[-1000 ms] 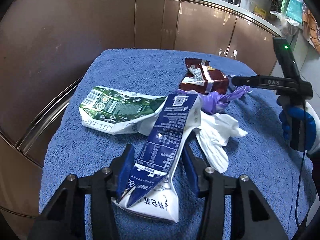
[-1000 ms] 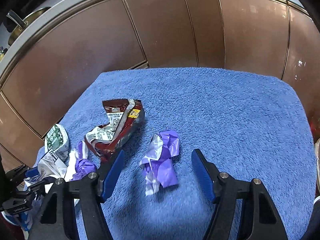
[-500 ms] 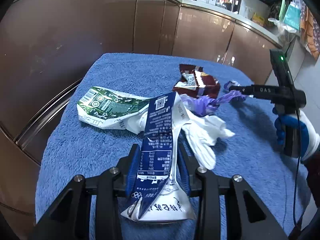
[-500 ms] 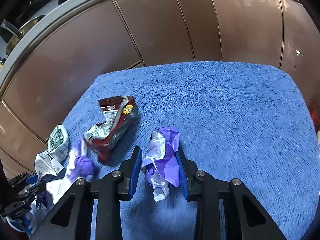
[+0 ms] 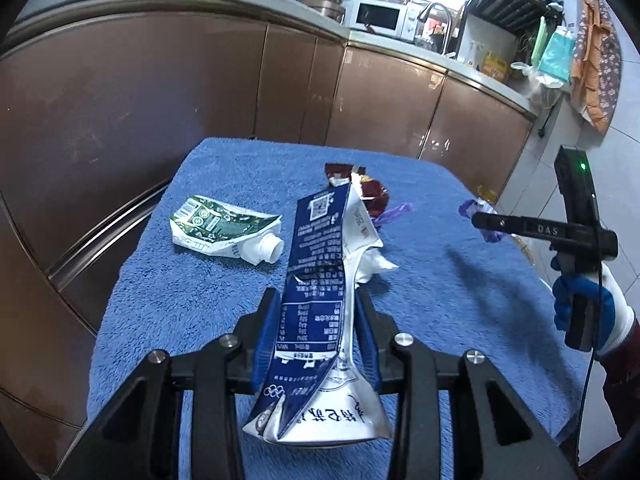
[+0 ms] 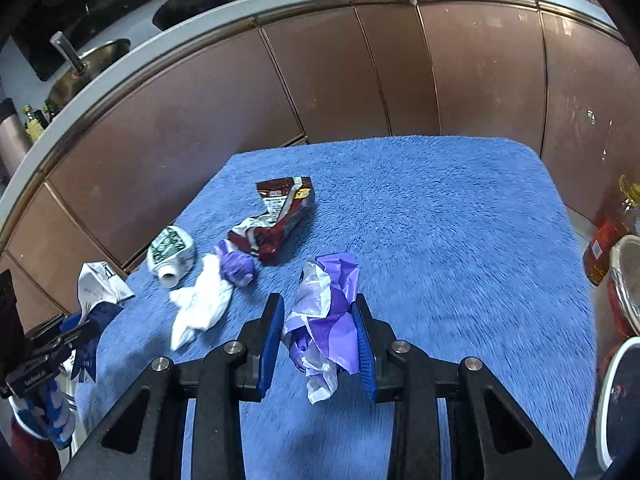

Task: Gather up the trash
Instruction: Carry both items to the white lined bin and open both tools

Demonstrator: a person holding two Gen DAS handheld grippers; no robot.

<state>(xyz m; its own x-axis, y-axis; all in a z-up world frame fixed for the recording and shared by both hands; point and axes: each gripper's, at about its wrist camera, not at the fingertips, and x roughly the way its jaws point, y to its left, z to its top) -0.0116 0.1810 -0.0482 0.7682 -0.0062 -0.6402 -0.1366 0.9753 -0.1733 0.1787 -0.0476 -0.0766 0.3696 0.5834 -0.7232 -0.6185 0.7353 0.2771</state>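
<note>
My left gripper [image 5: 316,308] is shut on a flattened blue and white carton [image 5: 320,280] and holds it lifted above the blue towel [image 5: 200,288]. My right gripper [image 6: 318,312] is shut on a crumpled purple and white plastic bag [image 6: 328,312], raised off the towel [image 6: 440,220]. Left on the towel are a green and white carton [image 5: 218,228], a brown snack wrapper [image 6: 280,216], a white tissue wad [image 6: 200,304] and a small purple ball [image 6: 238,266]. The right gripper also shows in the left wrist view [image 5: 480,220], and the left gripper in the right wrist view [image 6: 76,328].
Brown cabinet fronts [image 5: 160,100] curve around the far side of the towel-covered table. A white-rimmed container [image 6: 618,400] and an oil bottle [image 6: 608,236] stand at the right edge of the right wrist view. A counter with a microwave [image 5: 380,18] is behind.
Both grippers closed on their items and lifted them: the left raised the blue carton off the pile, uncovering the green carton's spout; the right raised the purple bag off the towel.
</note>
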